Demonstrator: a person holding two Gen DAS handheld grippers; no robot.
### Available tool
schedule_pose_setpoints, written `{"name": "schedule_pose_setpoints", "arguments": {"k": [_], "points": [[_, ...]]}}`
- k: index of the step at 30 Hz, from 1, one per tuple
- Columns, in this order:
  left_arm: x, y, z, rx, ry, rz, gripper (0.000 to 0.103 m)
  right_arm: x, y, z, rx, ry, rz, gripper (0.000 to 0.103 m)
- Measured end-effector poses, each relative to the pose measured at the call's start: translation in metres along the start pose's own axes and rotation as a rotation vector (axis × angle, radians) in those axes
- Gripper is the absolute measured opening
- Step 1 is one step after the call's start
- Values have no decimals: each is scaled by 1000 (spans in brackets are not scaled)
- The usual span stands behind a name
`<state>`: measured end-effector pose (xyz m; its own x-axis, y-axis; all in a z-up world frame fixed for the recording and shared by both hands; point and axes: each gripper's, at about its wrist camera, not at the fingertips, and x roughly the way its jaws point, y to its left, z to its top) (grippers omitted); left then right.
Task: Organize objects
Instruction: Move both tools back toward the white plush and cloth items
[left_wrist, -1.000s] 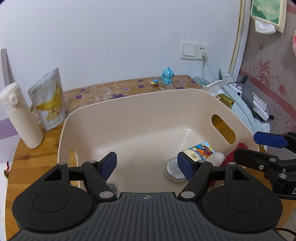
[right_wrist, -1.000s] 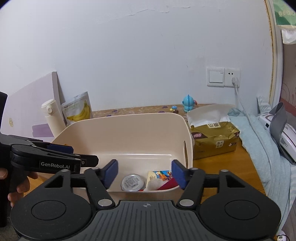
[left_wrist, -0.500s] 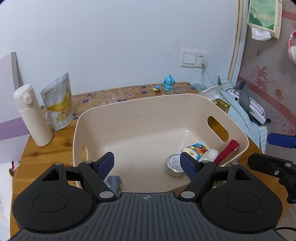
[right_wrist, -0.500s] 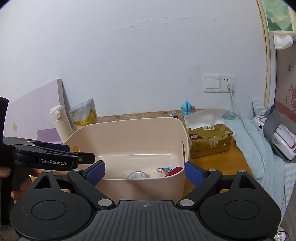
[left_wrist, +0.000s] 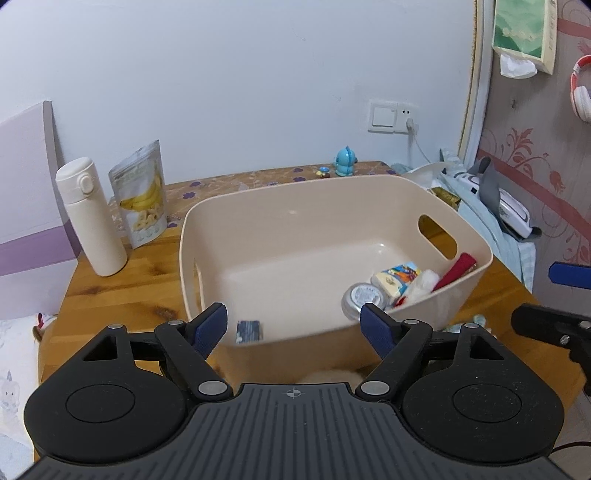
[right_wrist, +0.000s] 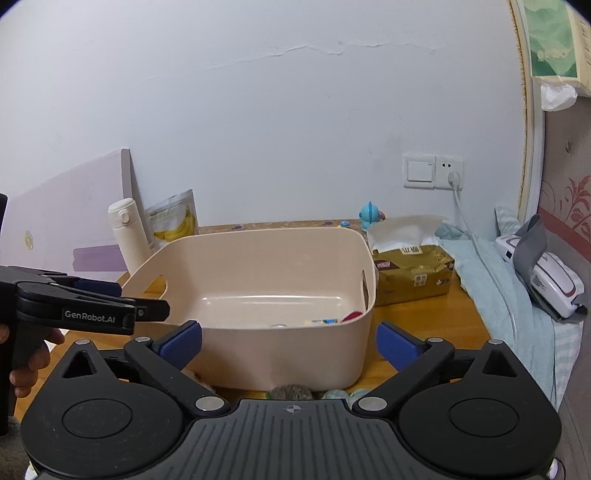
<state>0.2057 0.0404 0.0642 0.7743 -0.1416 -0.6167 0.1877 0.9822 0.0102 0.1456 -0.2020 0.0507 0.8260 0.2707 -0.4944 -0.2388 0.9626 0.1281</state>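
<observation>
Landmark: beige tub (left_wrist: 280, 236) with slot handles in its short walls, standing on the wooden counter (left_wrist: 122, 280).
Tub axis: in the right wrist view its long side (right_wrist: 258, 266) runs left to right across the picture; the open top faces up.
Left hand-held gripper (left_wrist: 293, 326): poised over the tub's near rim, jaws moderately wide with nothing pressed between the blue pads.
Right hand-held gripper (right_wrist: 288, 341): in front of the tub's near wall, jaws opening and very wide, nothing gripped; the wall shows in the gap without touching either pad.
Round tin (left_wrist: 364, 297): lies flat on the tub floor in the near right corner, lid up.
Printed packet (left_wrist: 395, 277): just behind the tin, long axis slanting toward the tub's right handle wall.
White wad (left_wrist: 421, 282): touching the packet on its right.
Red stick-like item (left_wrist: 456, 269): leans on the right wall, long axis tilted, upper end at the rim.
Small dark packet (left_wrist: 249, 330): at the tub's near left, upright; blurred, so whether it touches the wall cannot be told.
Bottle (left_wrist: 92, 221): cream flask upright, left of the tub.
Banana snack pouch (left_wrist: 142, 194): upright just beside the bottle, behind the tub's left corner.
Tissue pack (right_wrist: 412, 273): gold, just right of the tub, a sheet sticking up.
Blue figurine (left_wrist: 345, 161): behind the tub, near the wall.
</observation>
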Motion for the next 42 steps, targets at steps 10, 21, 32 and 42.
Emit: {"name": "schedule_pose_setpoints", "arguments": {"k": [10, 21, 32, 42], "points": [[-11, -2, -25, 1, 19, -2, 81, -3, 11, -27, -57, 68, -12, 103], [-13, -13, -55, 43, 69, -18, 81, -3, 10, -47, -58, 115, -24, 103], [-4, -9, -86, 40, 151, -22, 81, 4, -8, -77, -1, 204, -54, 103], [6, -6, -111, 37, 222, -16, 81, 15, -14, -92, 3, 252, -81, 103]]}}
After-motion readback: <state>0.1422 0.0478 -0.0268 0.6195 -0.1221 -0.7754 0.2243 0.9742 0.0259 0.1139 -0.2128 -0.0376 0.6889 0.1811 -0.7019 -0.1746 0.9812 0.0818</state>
